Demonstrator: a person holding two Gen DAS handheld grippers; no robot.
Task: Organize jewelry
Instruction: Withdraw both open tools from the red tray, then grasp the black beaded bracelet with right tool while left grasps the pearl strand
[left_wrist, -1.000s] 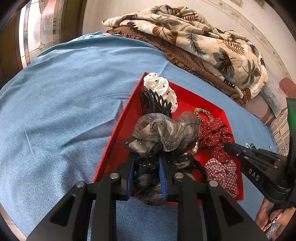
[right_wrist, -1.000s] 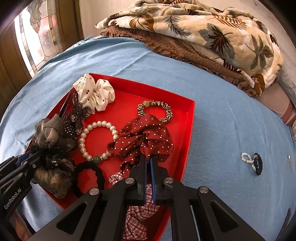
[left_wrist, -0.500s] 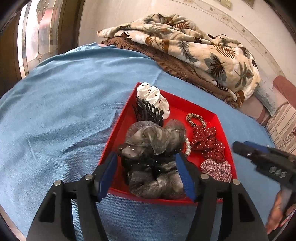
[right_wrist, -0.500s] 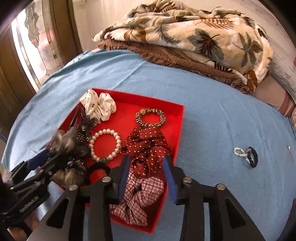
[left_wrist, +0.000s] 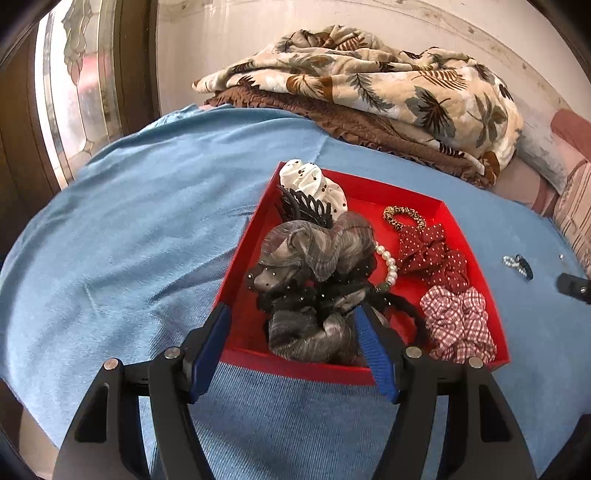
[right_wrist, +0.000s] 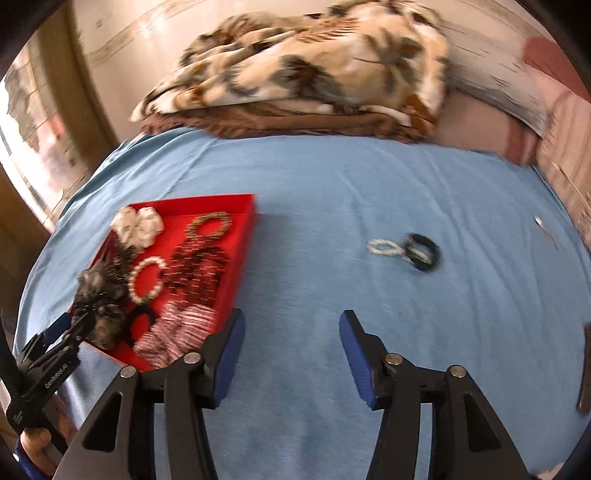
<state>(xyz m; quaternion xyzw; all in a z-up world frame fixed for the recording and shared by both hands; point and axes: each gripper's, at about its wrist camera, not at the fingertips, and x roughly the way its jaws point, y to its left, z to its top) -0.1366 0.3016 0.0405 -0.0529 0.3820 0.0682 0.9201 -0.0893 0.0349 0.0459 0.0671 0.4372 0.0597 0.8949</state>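
Sorting hair pieces and bracelets off a wide blue woven bedspread (right_wrist: 332, 184) into a shallow red square cardboard tray (left_wrist: 295, 365); judged well along, between one placement and the next pickup.

Left gripper (left_wrist: 295, 350) released, jaws opening, blue pads either side of a big grey gauzy ruffled scrunchie (left_wrist: 314, 258) without pressing on it, scrunchie resting in the tray's near left corner. Right gripper (right_wrist: 290, 354) released too, jaws opening, nothing between them but bare bedspread, aimed just beside the tray's right wall; view smeared with motion.

Inside the tray, beyond the grey scrunchie:
- dark red white-dotted fabric bow (left_wrist: 428, 251), right of centre
- red-and-white checked scrunchie (left_wrist: 458, 325), near right corner
- white dark-spotted satin scrunchie (left_wrist: 314, 182), far left corner
- black toothed plastic claw clip (left_wrist: 303, 206), touching the white scrunchie
- plain black elastic hair tie (left_wrist: 406, 310), beside the checked one
- white pearl bracelet (left_wrist: 389, 262), partly hidden under the grey scrunchie
- small gold-and-brown beaded loop (left_wrist: 402, 216), at the far wall

Left outside, well apart from the tray on the right: a dark blue ring-shaped hair tie (right_wrist: 424, 251) touching a tiny white bead loop (right_wrist: 382, 246).

Next, probably: reaching the right gripper out to that pair, keeping the jaws wide, pinching low against soft cloth, taking care over whether both come up linked or one alone.
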